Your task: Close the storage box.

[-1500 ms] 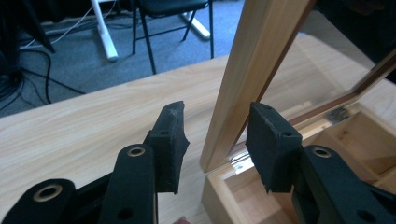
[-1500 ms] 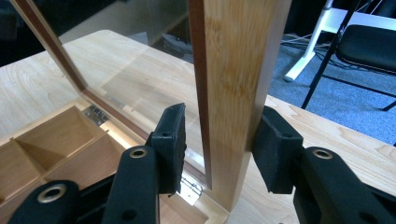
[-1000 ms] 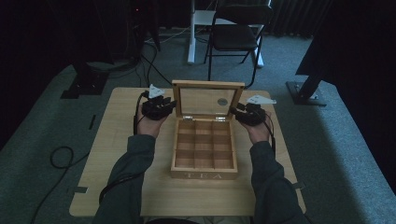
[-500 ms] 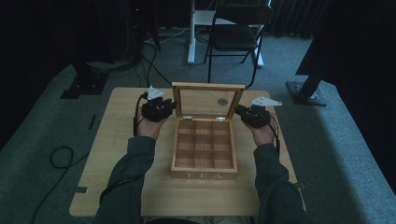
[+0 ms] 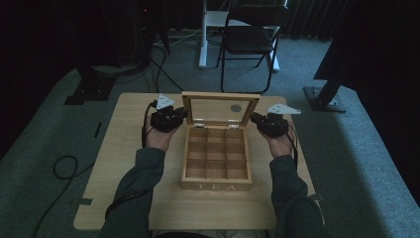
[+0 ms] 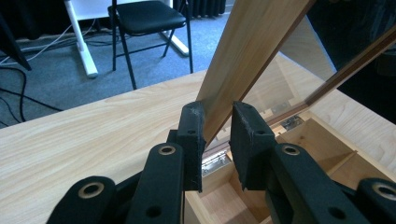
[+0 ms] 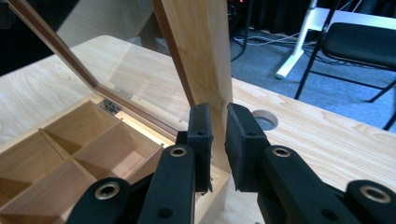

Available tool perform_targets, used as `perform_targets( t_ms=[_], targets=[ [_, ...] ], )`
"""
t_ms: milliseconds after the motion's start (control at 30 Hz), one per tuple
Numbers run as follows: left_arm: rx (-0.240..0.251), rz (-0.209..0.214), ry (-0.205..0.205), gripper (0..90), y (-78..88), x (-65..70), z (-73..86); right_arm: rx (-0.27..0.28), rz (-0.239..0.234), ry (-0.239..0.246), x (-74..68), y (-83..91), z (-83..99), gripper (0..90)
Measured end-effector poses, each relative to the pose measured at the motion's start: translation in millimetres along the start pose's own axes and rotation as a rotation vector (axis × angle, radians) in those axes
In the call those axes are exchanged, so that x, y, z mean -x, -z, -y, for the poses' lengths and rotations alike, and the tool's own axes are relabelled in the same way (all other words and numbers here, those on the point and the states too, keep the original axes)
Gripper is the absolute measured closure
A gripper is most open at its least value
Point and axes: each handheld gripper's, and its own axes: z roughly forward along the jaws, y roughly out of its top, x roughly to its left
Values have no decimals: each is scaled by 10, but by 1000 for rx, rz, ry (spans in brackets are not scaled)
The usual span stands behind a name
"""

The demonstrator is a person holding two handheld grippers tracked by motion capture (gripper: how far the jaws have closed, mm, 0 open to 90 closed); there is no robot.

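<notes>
Since the earlier frames both tongs have been closing: the left tongs (image 6: 215, 140) and the right tongs (image 7: 218, 142) have just narrowed onto the two side edges of the raised lid (image 5: 221, 109), and the hands have barely shifted. The lid stands much as it did, upright and leaning slightly back.

In the left gripper view the pads (image 6: 192, 135) clamp the lid's wooden side rail low down, just above the hinge (image 6: 215, 161). The right gripper view shows the same on the opposite rail, with the pads (image 7: 201, 135) pinching the wood just above the box's back corner. So each pair of tongs is shut on the lid frame, one on either side.

Below and in front of both tongs lies the tea box (image 5: 216, 161), open, its nine compartments looking empty, resting on the bench (image 5: 124, 163) between the person's forearms. Beyond the tongs, past the bench's far edge, stand a folding chair (image 5: 252, 39) and a white stand.

The risks, as I judge them: the grips sit close to the hinge line, so leverage is poor and a pad could slide off the smooth rail if the lid is swung. If one hand leads the other, the frame could twist and strain the hinges or the clear pane (image 5: 218, 110). Pulling forward too hard might also drag or tip the light box, and a released lid would slam down.
</notes>
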Motion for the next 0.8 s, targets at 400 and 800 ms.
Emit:
perform_targets(
  t_ms=[400, 800],
  targets=[
    [10, 27, 21, 735, 78, 36, 90, 25, 11, -37, -128, 129, 16, 796],
    [20, 44, 26, 732, 173, 75, 119, 58, -34, -119, -139, 206, 79, 788]
  ],
)
